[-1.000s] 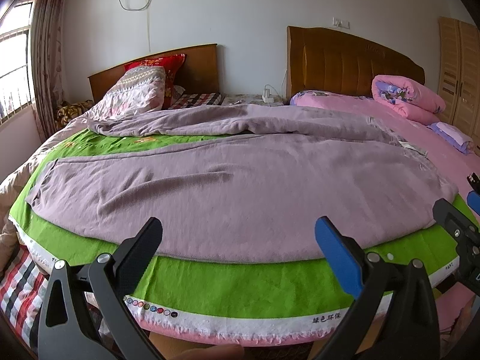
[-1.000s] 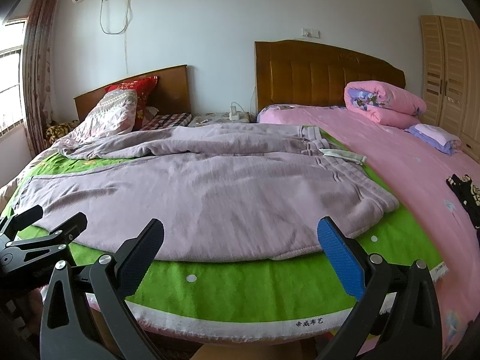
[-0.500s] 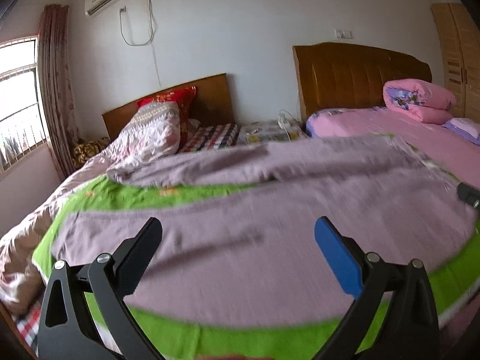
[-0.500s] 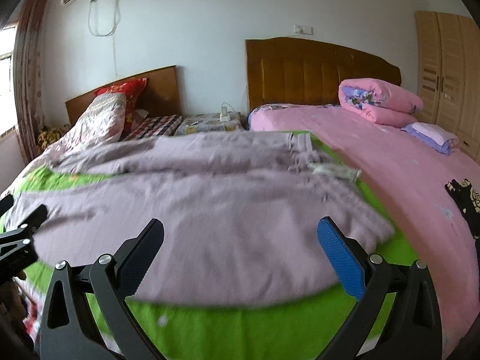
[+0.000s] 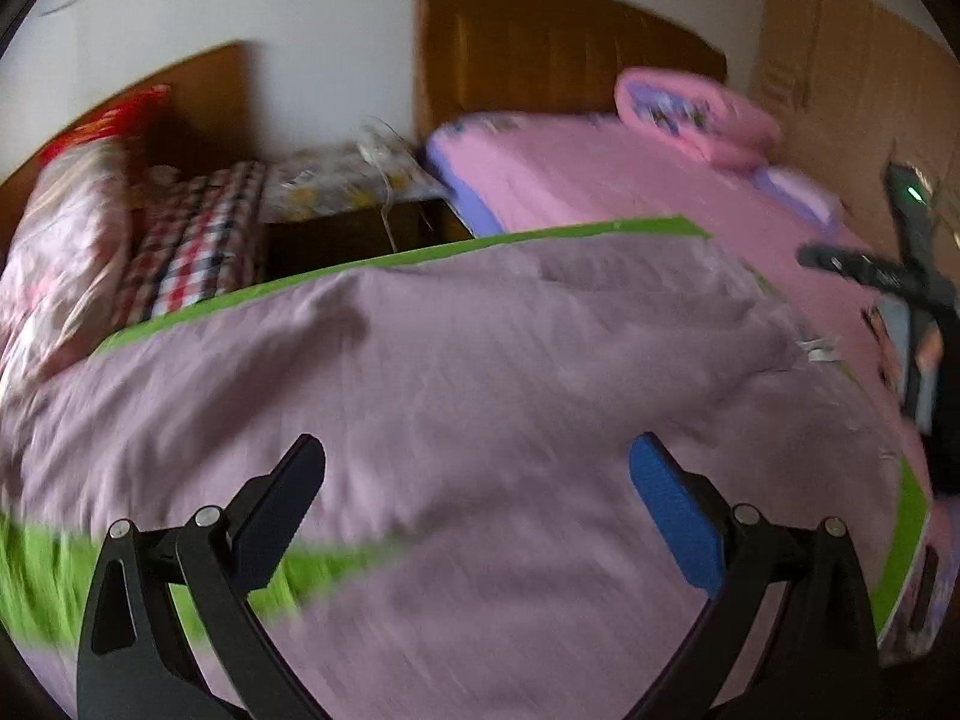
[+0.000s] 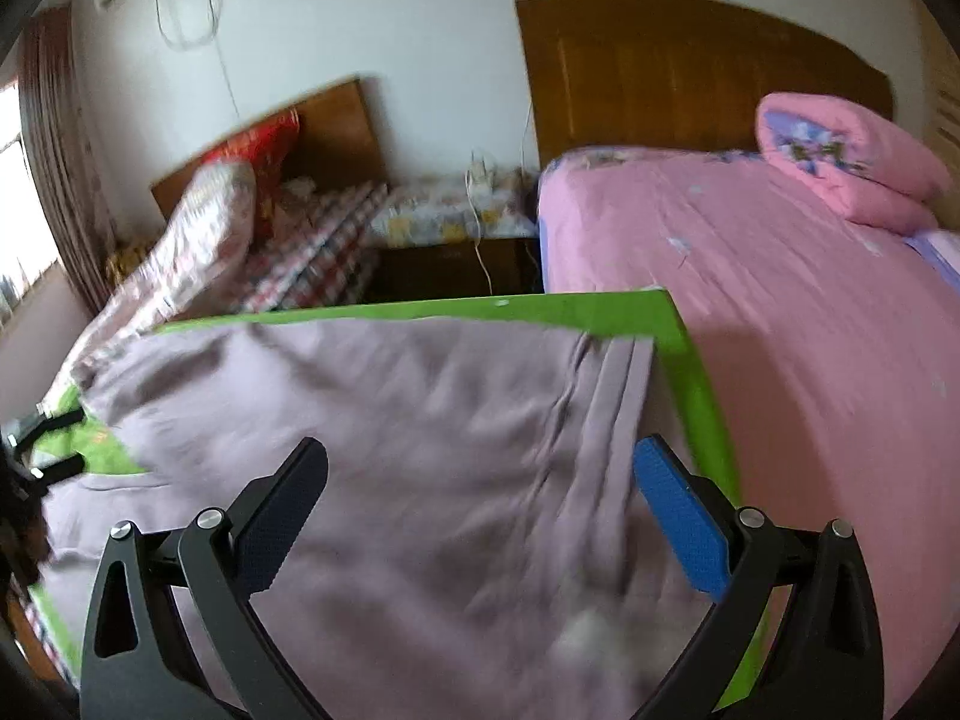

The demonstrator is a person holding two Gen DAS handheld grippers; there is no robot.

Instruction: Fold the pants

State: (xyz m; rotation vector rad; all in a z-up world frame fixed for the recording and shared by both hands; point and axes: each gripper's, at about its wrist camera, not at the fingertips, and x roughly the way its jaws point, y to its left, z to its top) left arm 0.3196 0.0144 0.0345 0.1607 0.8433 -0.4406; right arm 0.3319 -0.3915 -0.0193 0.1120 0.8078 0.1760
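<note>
Bedroom, two beds, both feeds blurred. I see left gripper (image 5: 477,483) jaws spread wide, holding nothing; right gripper (image 6: 480,486) same. Both hang over mauve pants (image 6: 390,420) spread flat on green cloth (image 6: 606,312) across pink bed (image 6: 810,324).

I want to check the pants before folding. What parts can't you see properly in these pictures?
- Pants: near edge blurred by motion in the left wrist view; the left claw covers some.
- Pants' left end: cut off by the right wrist view's edge.
- White tag: too small and blurred to read.
- Right claw: its arms hide cloth below.
</note>
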